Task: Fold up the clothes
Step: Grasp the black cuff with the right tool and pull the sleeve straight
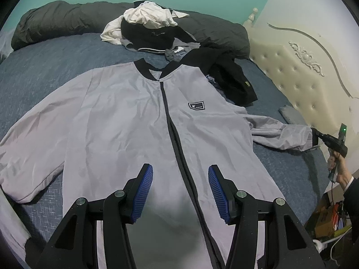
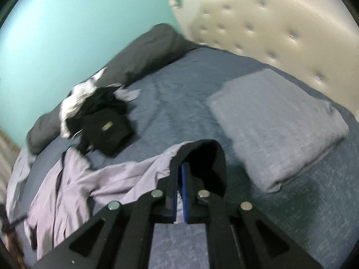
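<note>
A light grey zip jacket (image 1: 125,116) with a black collar and a chest patch lies spread flat, front up, on the blue bed (image 1: 44,67). My left gripper (image 1: 180,170) hovers over its lower front, straddling the zipper, jaws open with nothing between the blue pads (image 1: 145,186). The right sleeve stretches out to the right, where my right gripper (image 1: 318,134) holds its black cuff (image 1: 313,139). In the right wrist view the right gripper (image 2: 180,165) is shut on that black cuff (image 2: 206,157), and the grey sleeve (image 2: 125,174) trails off to the left, lifted off the bed.
A pile of white, black and grey clothes (image 1: 148,29) and a black garment (image 1: 228,78) lie beyond the collar, in front of a dark rolled duvet (image 1: 56,20). A cream tufted headboard (image 1: 303,67) bounds the right side. A folded blue blanket (image 2: 276,130) sits near it. A person's hand (image 1: 338,168) grips the right tool.
</note>
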The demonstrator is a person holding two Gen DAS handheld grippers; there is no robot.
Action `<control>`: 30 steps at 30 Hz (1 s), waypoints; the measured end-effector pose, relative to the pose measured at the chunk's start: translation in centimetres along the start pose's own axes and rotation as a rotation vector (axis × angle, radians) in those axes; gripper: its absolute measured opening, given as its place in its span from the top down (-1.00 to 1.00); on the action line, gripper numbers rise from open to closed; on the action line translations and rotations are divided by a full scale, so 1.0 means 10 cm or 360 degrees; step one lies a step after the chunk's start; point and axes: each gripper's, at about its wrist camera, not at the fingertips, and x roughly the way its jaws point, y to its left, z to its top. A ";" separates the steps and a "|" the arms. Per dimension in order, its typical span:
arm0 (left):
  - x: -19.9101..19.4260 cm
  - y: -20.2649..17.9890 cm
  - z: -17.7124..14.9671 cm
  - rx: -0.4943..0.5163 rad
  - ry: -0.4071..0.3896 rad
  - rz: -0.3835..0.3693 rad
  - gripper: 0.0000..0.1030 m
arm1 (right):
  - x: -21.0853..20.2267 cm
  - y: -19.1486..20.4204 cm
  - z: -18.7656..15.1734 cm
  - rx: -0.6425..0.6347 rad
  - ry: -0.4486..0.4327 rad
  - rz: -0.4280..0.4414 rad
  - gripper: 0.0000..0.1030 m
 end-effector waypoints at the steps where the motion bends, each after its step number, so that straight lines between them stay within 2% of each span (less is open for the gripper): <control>1: -0.01 -0.02 0.00 0.0004 -0.0001 -0.0001 -0.08 | -0.05 0.05 -0.05 -0.0056 0.0021 0.0040 0.95; 7: -0.12 -0.12 0.01 0.0035 -0.0013 0.0001 -0.08 | -0.24 0.21 -0.53 -0.0298 0.0176 0.0137 0.95; 12: -0.21 -0.24 0.02 0.0072 -0.0025 0.0001 -0.08 | -0.23 0.29 -0.98 -0.0464 0.0334 0.0172 0.95; 19: -0.29 -0.39 0.04 0.0114 -0.0033 -0.0003 -0.08 | -0.16 0.31 -1.50 -0.0532 0.0541 0.0213 0.96; 22: -0.32 -0.43 0.04 0.0128 -0.0036 -0.0006 -0.08 | -0.19 0.23 -1.61 -0.0508 0.0589 0.0199 0.95; 25: -0.33 -0.44 0.05 0.0132 -0.0039 -0.0005 -0.08 | -0.32 0.16 -1.59 -0.0470 0.0569 0.0236 0.95; 30: -0.33 -0.44 0.04 0.0130 -0.0043 -0.0015 -0.08 | -0.48 0.10 -1.63 -0.0524 0.0597 0.0252 0.95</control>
